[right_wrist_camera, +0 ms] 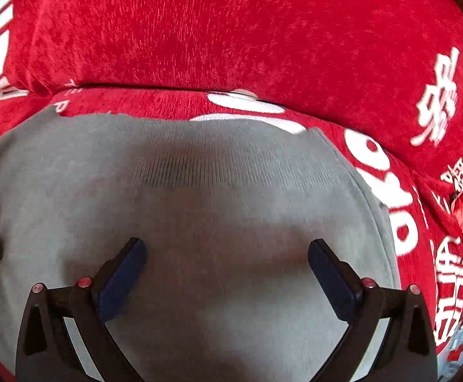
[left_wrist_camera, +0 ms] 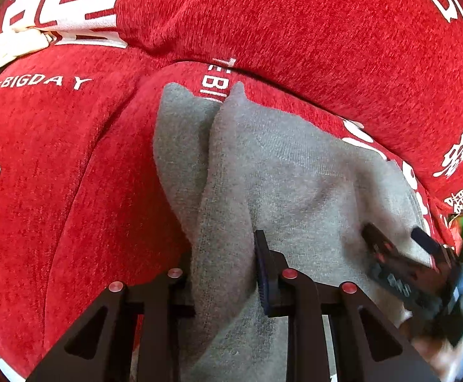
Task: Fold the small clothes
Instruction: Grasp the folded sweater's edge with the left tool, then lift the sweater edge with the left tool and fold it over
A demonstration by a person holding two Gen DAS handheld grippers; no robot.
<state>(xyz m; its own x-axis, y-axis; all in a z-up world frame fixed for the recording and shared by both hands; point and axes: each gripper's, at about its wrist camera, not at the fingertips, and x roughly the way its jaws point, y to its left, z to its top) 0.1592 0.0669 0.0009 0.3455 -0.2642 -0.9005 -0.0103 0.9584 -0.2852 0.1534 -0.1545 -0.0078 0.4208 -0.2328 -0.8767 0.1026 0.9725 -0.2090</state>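
A small grey knit garment lies on a red sofa cover. My left gripper is shut on a bunched fold of the grey garment, which rises as a ridge between the fingers. My right gripper is open, its blue-padded fingers spread wide just over the flat grey garment. The right gripper also shows in the left wrist view at the garment's right edge, with its fingers apart.
The red sofa seat with white lettering carries the garment. A red back cushion rises right behind it. A light-coloured object sits at the far left edge.
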